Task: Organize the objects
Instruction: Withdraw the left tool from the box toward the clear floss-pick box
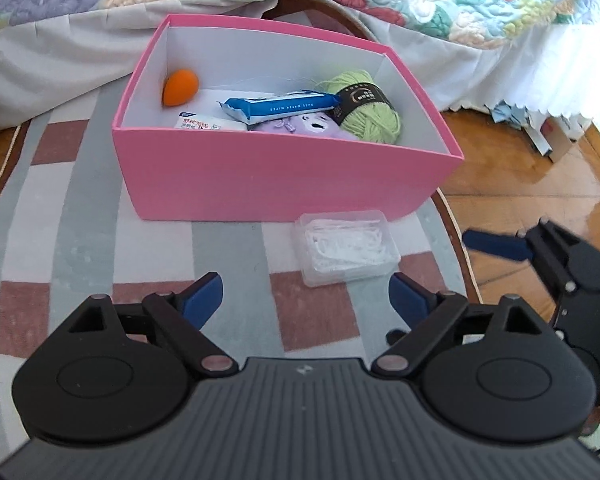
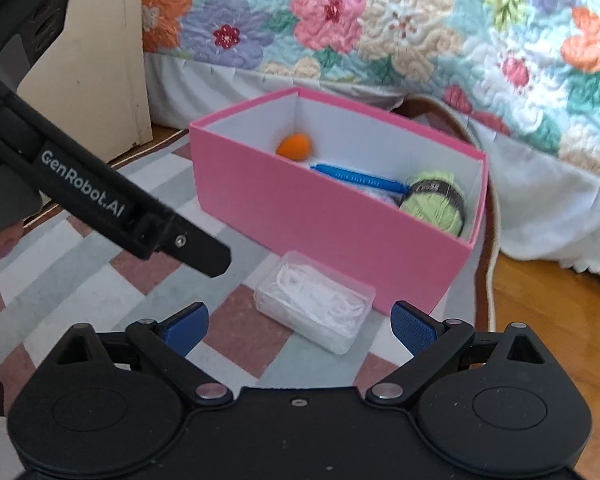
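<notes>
Both grippers wide, holding nothing: left gripper (image 1: 305, 294), right gripper (image 2: 300, 326) | clear floss-pick case (image 2: 315, 306) on checked rug (image 1: 100, 220), just beside pink box (image 1: 260, 176) | risk: slick lid slips, case skids against box wall.

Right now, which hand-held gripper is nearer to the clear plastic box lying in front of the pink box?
Hard to call. The right hand-held gripper points straight at the clear plastic box, jaws open. The left hand-held gripper hangs open just before it, slightly to its left.
</notes>
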`<act>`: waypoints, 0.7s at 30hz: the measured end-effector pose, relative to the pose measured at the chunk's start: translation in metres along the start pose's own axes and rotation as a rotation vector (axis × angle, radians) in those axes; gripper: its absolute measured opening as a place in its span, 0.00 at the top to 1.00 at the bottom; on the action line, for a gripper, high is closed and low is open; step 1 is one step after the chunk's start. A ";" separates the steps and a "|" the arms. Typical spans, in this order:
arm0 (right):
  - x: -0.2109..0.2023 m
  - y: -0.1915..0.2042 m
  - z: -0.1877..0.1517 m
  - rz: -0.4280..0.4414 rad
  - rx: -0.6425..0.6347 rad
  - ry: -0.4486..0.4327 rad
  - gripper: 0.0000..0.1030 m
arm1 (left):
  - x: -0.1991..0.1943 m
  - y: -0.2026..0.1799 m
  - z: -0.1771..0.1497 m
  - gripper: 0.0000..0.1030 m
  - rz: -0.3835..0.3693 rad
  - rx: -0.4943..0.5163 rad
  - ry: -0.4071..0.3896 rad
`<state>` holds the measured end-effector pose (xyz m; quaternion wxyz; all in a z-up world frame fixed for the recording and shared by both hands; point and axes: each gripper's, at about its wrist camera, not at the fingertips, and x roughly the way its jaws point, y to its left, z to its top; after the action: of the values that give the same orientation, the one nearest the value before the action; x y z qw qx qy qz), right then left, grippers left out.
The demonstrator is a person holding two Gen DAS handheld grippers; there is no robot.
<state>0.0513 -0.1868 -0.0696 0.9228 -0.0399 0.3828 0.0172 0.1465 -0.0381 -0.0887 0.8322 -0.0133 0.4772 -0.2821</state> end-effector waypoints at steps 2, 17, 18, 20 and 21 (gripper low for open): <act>0.008 -0.002 -0.001 0.031 0.039 0.033 0.03 | 0.007 0.003 0.000 0.12 -0.023 -0.030 0.002; 0.053 -0.008 -0.017 0.089 0.170 0.036 0.03 | 0.062 0.010 -0.008 0.14 -0.071 -0.081 -0.005; 0.055 -0.007 -0.018 0.079 0.163 0.033 0.03 | 0.065 0.011 -0.008 0.14 -0.074 -0.088 -0.006; 0.059 -0.006 -0.018 0.058 0.148 0.027 0.03 | 0.071 0.014 -0.008 0.16 -0.083 -0.106 -0.004; 0.061 -0.007 -0.018 0.053 0.150 0.029 0.03 | 0.073 0.015 -0.008 0.16 -0.086 -0.112 -0.003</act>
<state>0.0818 -0.1950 -0.1252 0.9168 0.0395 0.3973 0.0124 0.1748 -0.0586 -0.1550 0.8179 -0.0811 0.4899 -0.2905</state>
